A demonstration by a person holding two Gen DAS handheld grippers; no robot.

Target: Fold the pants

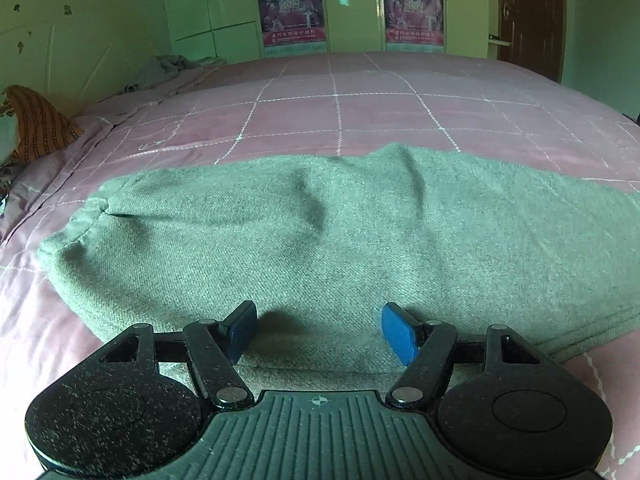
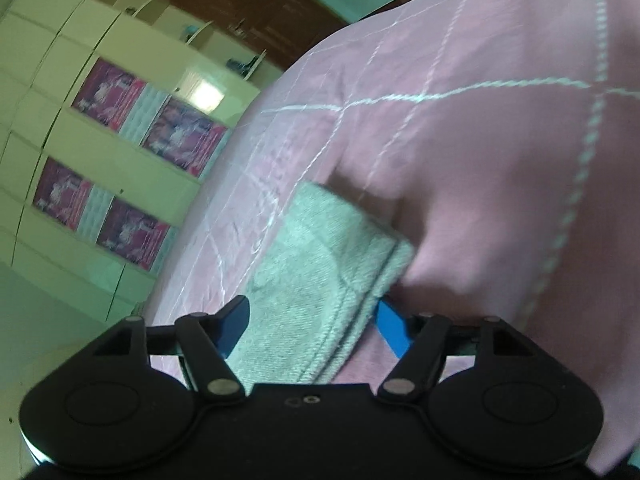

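Claw [image 1: 318, 332] and claw [image 2: 314, 326] gape over grey pants [image 1: 320, 240] on bed [image 1: 360, 112].

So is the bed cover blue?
No, the bed cover is pink with thin white lines crossing it, and the grey-green pants lie on top of it.

The pants [image 1: 320, 240] lie flat across the bed [image 1: 360, 112], stretched from left to right in the left wrist view. The left claw [image 1: 318, 334] sits over their near edge, cloth beneath its spread fingers. Behind the bed stands a wardrobe [image 1: 352, 4] with two posters [image 1: 292, 10]; a door [image 1: 532, 16] is to its right. A pillow [image 1: 40, 124] lies at the bed's left edge. The right claw [image 2: 312, 326] straddles one end of the pants [image 2: 324, 264].
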